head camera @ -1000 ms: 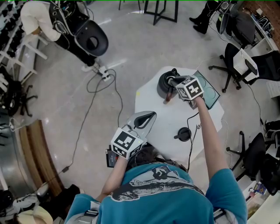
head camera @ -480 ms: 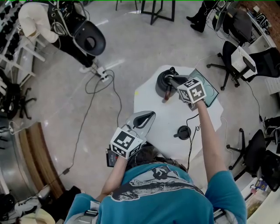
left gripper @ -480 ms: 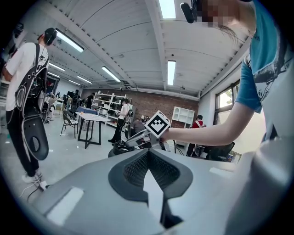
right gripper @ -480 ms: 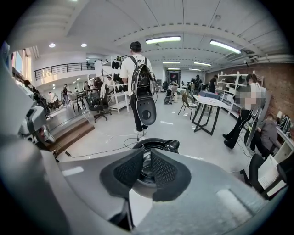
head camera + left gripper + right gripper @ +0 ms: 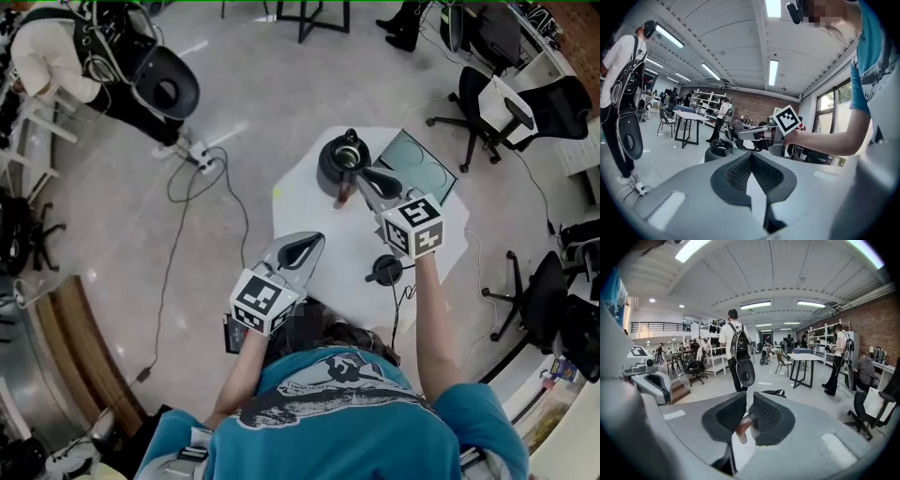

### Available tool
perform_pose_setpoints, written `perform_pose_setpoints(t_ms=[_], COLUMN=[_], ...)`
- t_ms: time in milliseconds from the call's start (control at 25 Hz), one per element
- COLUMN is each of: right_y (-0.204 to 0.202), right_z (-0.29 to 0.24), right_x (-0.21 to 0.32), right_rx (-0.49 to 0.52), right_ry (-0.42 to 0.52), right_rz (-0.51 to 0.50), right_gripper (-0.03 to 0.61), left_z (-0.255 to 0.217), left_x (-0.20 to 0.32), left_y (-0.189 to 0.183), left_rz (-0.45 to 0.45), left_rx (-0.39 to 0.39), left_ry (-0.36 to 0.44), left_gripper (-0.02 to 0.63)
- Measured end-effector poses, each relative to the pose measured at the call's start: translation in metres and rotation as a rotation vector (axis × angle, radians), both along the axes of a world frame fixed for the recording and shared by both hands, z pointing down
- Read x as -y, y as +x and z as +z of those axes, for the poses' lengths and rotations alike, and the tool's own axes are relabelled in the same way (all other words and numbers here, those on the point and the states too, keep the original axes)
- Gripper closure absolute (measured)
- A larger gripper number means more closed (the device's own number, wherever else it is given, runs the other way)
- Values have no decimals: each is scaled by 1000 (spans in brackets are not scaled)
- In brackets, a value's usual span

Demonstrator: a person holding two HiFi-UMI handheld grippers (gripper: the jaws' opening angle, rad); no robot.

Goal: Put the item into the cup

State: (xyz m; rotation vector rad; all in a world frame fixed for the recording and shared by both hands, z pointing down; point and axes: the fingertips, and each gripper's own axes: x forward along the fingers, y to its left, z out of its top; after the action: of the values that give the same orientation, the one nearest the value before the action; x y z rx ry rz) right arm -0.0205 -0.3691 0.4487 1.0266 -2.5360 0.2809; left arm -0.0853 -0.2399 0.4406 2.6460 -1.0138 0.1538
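Patience pays now: right gripper (image 5: 354, 180) pinches the small brown item (image 5: 343, 190) by the black cup's (image 5: 326, 167) near edge; I'd centre it over the mouth before releasing. Left gripper (image 5: 302, 251) hovers, jaws together, empty.

Lab, shelves (image 5: 818, 340), ofc chairs (image 5: 560, 97), brick wall (image 5: 877, 318)

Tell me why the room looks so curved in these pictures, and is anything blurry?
Both gripper views are wide-angle: ceiling lines bow and the corners go black. Right gripper view: the brownish item pinched in the right gripper looks soft, probably too close. Head view: sharper, with pale glare on the floor.
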Motion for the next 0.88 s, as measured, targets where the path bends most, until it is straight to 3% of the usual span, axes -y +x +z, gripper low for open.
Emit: perform_pose_setpoints(t_ms=[320,480,880], right_y=[4,10,46], right_z=[-9,-16,-27], right_x=[-59,-90,-162], right_rx=[103,91,139], right_ry=[4,17,16], right_rz=[25,-11,-76], right_gripper=[526,526,526], left_z=[11,8,-2], left_x=[-16,-24,-58], left_y=[17,25,35], left_rz=[32,21,-126], left_rx=[13,22,34], left_ry=[-26,-24,-6], left_gripper=[601,601,601])
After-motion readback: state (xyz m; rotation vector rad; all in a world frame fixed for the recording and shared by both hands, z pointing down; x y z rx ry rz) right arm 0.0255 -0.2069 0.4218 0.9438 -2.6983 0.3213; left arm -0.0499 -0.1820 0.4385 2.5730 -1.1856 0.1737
